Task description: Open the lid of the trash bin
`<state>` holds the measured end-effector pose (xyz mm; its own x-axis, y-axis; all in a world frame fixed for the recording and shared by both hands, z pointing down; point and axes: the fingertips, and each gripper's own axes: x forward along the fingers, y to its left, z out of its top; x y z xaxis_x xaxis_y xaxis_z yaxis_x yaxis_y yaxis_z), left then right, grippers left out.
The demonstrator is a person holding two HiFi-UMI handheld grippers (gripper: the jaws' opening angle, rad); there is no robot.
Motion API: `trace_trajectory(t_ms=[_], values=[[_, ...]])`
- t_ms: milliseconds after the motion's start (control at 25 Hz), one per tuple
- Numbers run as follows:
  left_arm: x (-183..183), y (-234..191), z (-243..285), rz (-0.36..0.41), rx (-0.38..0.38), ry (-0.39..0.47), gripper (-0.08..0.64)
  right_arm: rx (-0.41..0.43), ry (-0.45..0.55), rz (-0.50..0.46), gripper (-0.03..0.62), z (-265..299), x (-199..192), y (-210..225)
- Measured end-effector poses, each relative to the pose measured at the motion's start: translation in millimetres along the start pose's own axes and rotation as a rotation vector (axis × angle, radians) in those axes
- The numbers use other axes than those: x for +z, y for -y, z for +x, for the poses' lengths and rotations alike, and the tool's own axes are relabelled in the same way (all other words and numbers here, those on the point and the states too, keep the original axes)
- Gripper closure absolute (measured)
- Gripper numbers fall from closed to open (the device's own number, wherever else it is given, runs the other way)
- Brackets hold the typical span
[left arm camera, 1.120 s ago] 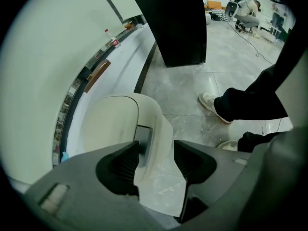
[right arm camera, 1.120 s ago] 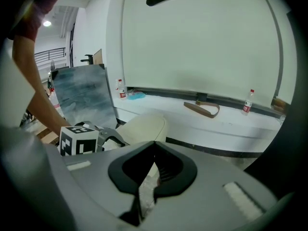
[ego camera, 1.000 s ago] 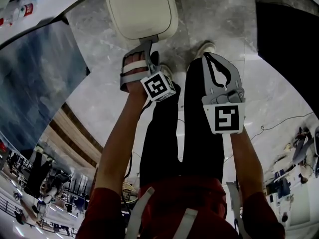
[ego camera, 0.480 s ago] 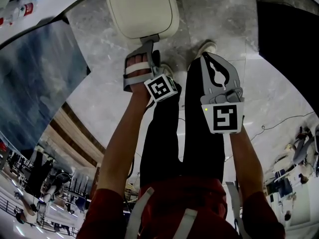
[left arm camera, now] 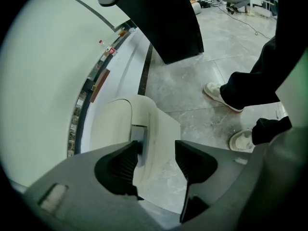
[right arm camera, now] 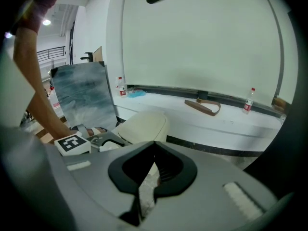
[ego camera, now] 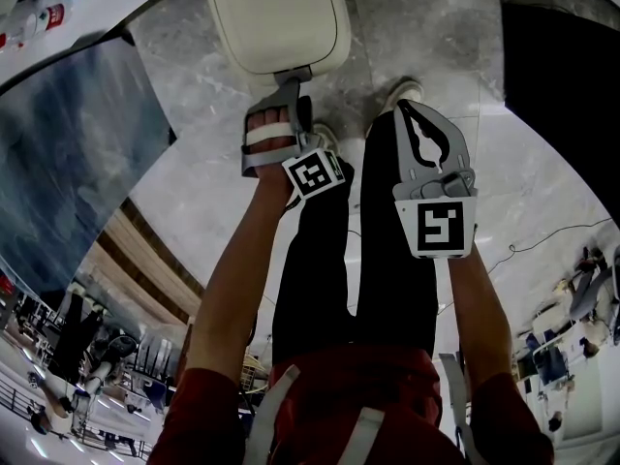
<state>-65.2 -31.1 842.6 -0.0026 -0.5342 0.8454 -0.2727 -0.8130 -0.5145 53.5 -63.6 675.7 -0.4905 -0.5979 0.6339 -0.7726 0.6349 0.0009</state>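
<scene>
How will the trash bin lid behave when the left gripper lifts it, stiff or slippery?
The cream lid looks like thick moulded plastic, so probably stiff. Its surface seems smooth, so the left gripper, jaws open astride its front rim, may slip. It likely pivots rather than lifts free; no hinge shows.

left gripper (left arm camera: 156, 155) jaws apart, right gripper (right arm camera: 155, 165) jaws together

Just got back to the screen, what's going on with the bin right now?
A person stands over the cream trash bin, a gripper in each hand. The left gripper is at the front edge of the lid, jaws apart, with the lid's rim and its grey tab between them but not clamped. The right gripper is shut on nothing and hangs over the person's leg. The lid looks down, not yet lifted.
</scene>
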Motion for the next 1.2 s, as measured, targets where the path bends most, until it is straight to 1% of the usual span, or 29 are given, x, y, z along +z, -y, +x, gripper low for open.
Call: trace_trajectory(t_ms=[80, 240, 640, 760, 880, 960, 1000, 1080, 1120, 1200], values=[[0.1, 0.3, 0.3, -0.001, 0.011, 0.003, 0.311, 0.003, 0.007, -0.006, 0.592, 1.1, 1.0, -2.0], [-1.2, 1.8, 0.9, 0.023, 0.025, 0.005, 0.31, 0.007, -0.002, 0.003, 0.592, 1.2, -2.3, -5.2], [1.3, 2.1, -0.2, -0.017, 0.039, 0.004, 0.308, 0.002, -0.003, 0.008, 0.592, -2.7, -2.8, -3.9], [0.1, 4.0, 0.2, -0.01, 0.038, 0.001, 0.308, 0.0, 0.003, 0.0, 0.592, -3.5, -3.2, -2.8], [-3.8, 5.1, 1.3, 0.017, 0.036, -0.018, 0.308, 0.001, 0.0, -0.004, 0.592, -4.3, -3.7, -2.8], [-1.0, 1.2, 0.4, 0.007, 0.038, -0.012, 0.31, 0.003, -0.002, -0.004, 0.592, -5.0, -3.3, -2.9], [0.9, -2.0, -0.2, -0.007, 0.043, -0.005, 0.319, 0.004, -0.004, -0.008, 0.592, -5.6, -2.9, -2.7], [2.0, -9.4, -0.9, -0.035, 0.059, 0.0, 0.377, 0.005, -0.004, -0.02, 0.592, -7.2, -0.2, -2.2], [1.5, -12.1, -1.0, -0.043, 0.061, -0.003, 0.395, 0.005, 0.001, -0.022, 0.592, -8.3, 2.3, -1.7], [1.2, -14.1, -1.0, -0.053, 0.045, -0.007, 0.394, 0.002, 0.007, -0.02, 0.592, -11.1, 6.4, 1.1]])
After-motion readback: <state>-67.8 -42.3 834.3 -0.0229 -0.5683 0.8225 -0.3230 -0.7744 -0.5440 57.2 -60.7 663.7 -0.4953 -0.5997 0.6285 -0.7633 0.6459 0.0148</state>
